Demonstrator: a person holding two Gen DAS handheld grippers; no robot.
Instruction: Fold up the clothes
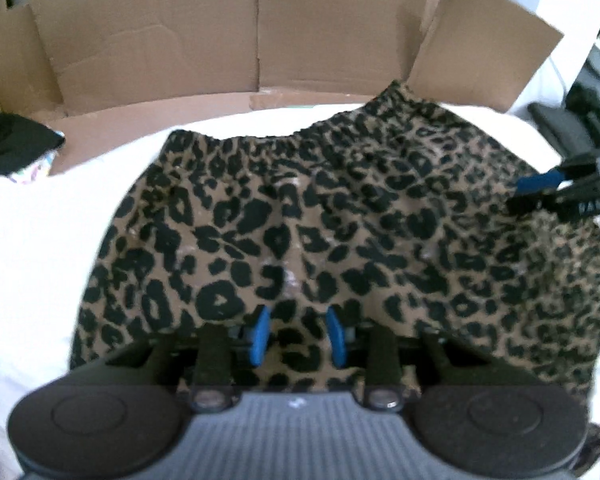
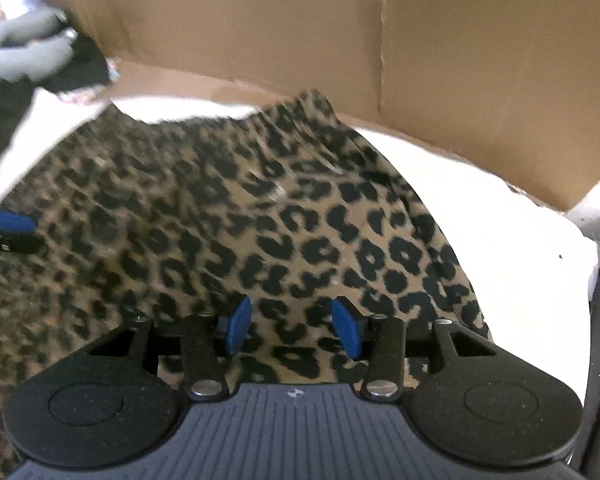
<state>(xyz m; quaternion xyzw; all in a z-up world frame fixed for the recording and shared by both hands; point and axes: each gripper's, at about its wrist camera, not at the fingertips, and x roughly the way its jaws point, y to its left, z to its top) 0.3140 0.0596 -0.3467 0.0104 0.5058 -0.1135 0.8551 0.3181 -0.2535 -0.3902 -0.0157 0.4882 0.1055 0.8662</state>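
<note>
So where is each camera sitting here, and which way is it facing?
Left wrist: rides on the left tongs, open, looking forward over the leopard-print garment toward the cardboard wall; the right tongs show at the right edge.
Right wrist: rides on the right tongs, open, looking over the same garment toward the cardboard; the left tongs show at the left edge.
Shared: garment, cardboard, white surface.

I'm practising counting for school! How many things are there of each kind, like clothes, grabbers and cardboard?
Leopard-print clothes: 1
Black clothes at the left edge: 1
Grabbers: 2, the left gripper and the right gripper, both open
Cardboard walls: 1
White table covers: 1
Total: 6
</note>
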